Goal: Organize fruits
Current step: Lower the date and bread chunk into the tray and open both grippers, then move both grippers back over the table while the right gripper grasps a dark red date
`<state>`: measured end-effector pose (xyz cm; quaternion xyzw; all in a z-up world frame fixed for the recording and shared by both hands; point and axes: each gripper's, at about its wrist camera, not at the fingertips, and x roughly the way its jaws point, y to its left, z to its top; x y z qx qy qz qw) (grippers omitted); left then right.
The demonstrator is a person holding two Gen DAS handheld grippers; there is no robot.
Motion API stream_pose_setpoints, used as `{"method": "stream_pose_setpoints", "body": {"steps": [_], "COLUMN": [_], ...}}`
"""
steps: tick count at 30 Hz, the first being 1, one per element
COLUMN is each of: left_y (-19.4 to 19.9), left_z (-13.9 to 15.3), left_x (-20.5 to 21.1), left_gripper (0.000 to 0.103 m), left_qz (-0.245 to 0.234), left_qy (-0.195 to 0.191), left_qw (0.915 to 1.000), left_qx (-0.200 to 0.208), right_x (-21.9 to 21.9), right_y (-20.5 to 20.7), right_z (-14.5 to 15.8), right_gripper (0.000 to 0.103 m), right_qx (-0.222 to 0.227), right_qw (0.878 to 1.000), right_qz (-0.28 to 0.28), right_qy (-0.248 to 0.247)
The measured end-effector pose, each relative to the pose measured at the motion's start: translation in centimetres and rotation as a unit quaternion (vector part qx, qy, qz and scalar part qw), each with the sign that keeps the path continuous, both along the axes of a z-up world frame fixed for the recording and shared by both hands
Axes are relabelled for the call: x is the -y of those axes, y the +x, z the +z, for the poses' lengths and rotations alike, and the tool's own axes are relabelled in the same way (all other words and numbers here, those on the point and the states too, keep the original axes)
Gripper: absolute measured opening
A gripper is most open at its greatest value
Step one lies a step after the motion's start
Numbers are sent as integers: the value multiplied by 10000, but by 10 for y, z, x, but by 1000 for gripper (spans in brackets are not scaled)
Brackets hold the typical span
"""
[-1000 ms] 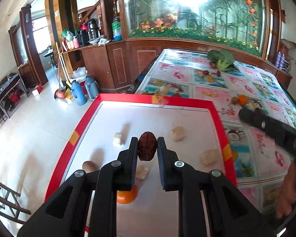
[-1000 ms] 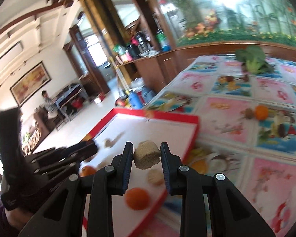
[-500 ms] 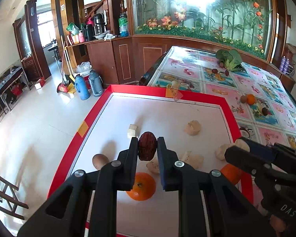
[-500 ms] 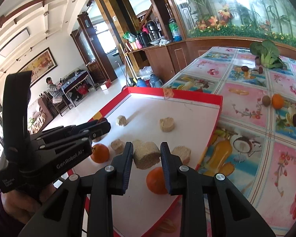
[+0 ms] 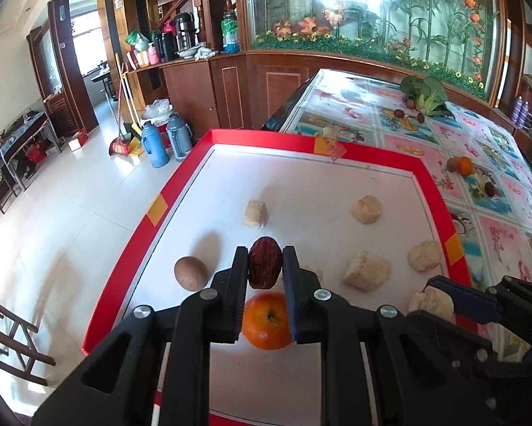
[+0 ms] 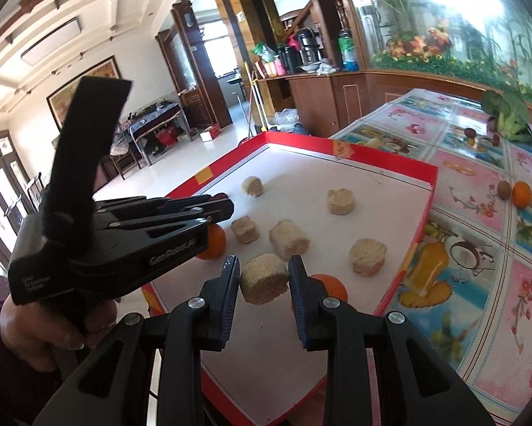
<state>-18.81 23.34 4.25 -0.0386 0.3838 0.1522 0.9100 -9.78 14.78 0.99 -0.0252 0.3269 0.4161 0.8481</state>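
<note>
My left gripper (image 5: 265, 266) is shut on a dark red date (image 5: 264, 262) and holds it above the white tray (image 5: 301, 181) with a red rim. An orange (image 5: 268, 321) lies on the tray just below it, and a brown round fruit (image 5: 191, 272) lies to its left. My right gripper (image 6: 264, 272) is shut on a tan cut chunk (image 6: 264, 277) over the tray's near right part; it also shows in the left wrist view (image 5: 443, 296). Several tan chunks (image 6: 289, 238) lie on the tray, with two oranges (image 6: 212, 243).
The tray sits at the left end of a table with a flowered cloth (image 5: 478, 163). On the cloth lie an orange (image 5: 464, 165) with a brown fruit, small dark fruits and a leafy green vegetable (image 5: 423, 92). Left of the tray the floor drops away.
Both grippers have moved in over the tray's near part and lower, each still holding its piece. The right gripper now sits close on the left one's right.
</note>
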Motion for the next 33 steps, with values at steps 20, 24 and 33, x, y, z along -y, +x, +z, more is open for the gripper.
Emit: {"method": "stream_pose_setpoints", "body": {"steps": [20, 24, 33], "left_y": [-11, 5, 22], "left_z": [21, 24, 3], "left_x": [35, 68, 105], "left_gripper": [88, 89, 89], "left_qz": [-472, -918, -1418], "left_qy": [-145, -81, -60], "left_qw": [9931, 9892, 9875], "left_qx": [1066, 1137, 685], "right_x": [96, 145, 228], "right_y": [29, 42, 72], "right_z": [19, 21, 17], "right_gripper": [44, 44, 45], "right_qx": [-18, -54, -375], "right_qw": [9905, 9765, 9313], "right_qz": [-1196, -1958, -3465], "right_qy": [684, 902, 1062]}}
